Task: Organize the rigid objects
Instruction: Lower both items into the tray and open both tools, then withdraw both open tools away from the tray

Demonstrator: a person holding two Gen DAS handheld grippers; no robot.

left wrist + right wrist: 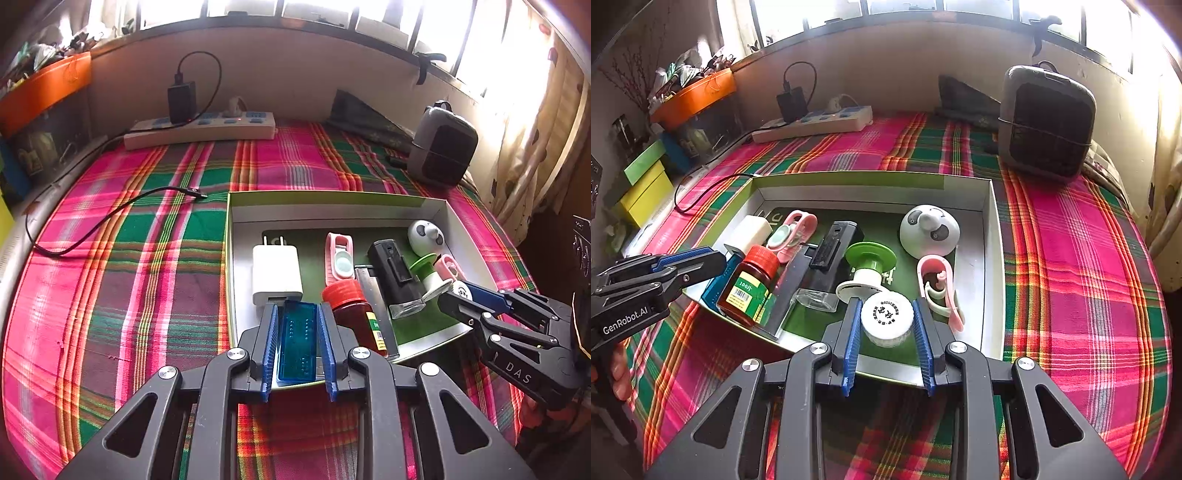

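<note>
A shallow cardboard tray [995,258] on a plaid-covered table [1089,277] holds a white charger [275,271], two pink clips, a black device [395,277], a panda-faced dome [929,230], a green-topped spool [870,266] and a red-capped brown bottle [750,286]. The left tongs [297,343] clamp a translucent blue block [297,341] over the tray's near edge; the right tongs [886,323] grip a white round cap [886,318] at its near side.

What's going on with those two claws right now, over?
Left gripper shut on blue case. Right gripper shut on white cap. Both over the crowded tray.
</note>
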